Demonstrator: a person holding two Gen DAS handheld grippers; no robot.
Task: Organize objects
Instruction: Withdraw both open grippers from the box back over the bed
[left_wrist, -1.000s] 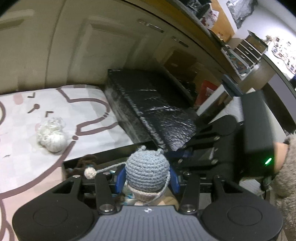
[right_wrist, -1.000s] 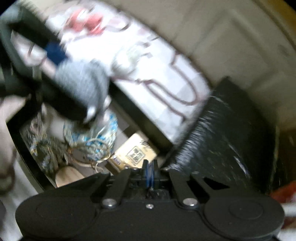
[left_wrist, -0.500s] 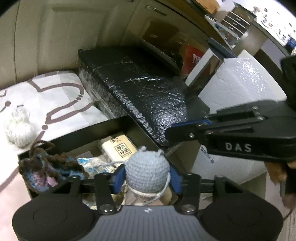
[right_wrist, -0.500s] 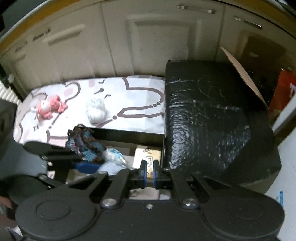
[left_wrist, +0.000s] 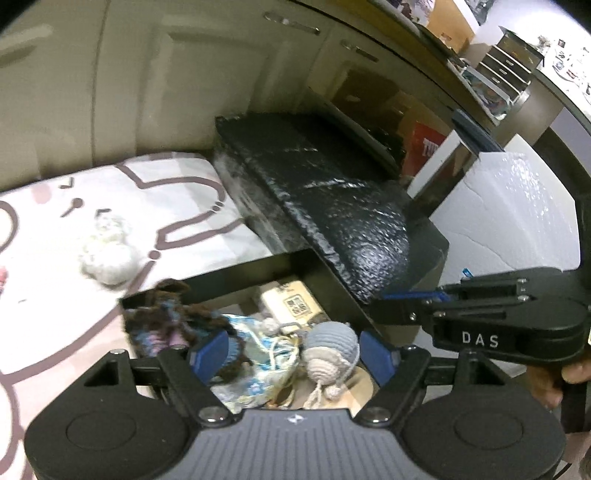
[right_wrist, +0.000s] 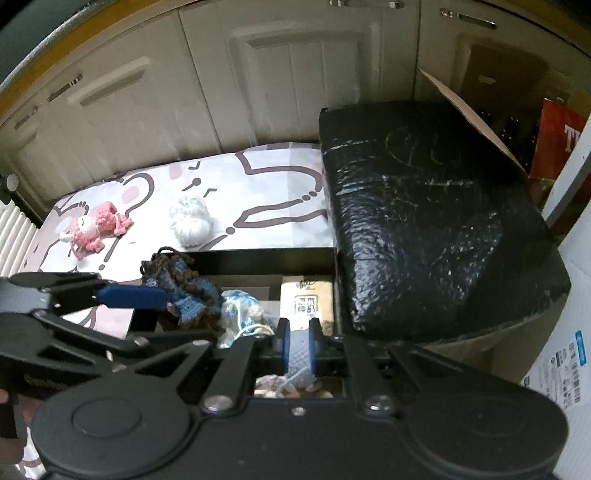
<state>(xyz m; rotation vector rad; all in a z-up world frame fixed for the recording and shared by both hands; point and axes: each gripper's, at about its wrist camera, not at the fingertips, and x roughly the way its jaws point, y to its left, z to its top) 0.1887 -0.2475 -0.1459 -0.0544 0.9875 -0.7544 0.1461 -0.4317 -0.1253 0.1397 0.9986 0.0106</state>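
Note:
A blue-grey crocheted toy (left_wrist: 330, 350) lies on its side inside the black box (left_wrist: 258, 269), among other knitted pieces. My left gripper (left_wrist: 295, 352) hovers over it. Its jaws are opening, and the blue pads stand well clear of the toy on both sides. My right gripper (left_wrist: 386, 299) hangs over the box's right wall, shut and holding nothing. In the right wrist view the toy (right_wrist: 298, 349) shows through the narrow slit between the right gripper's (right_wrist: 298, 345) pads. A white yarn ball (right_wrist: 192, 225) and a pink crocheted toy (right_wrist: 96, 227) lie on the patterned mat (right_wrist: 266, 184).
The box also holds a brown and blue crocheted piece (left_wrist: 166, 321), draped over its rim, a pale blue bundle (left_wrist: 258, 343) and a tan packet (left_wrist: 291, 301). A bulky black-wrapped block (right_wrist: 424, 221) stands to its right. Cream cabinet doors (right_wrist: 295, 74) close off the back.
The left gripper has opened and let go of the blue-grey toy, which dropped from upright between the pads into the box. The right wrist view went from tilted and blurred to level.

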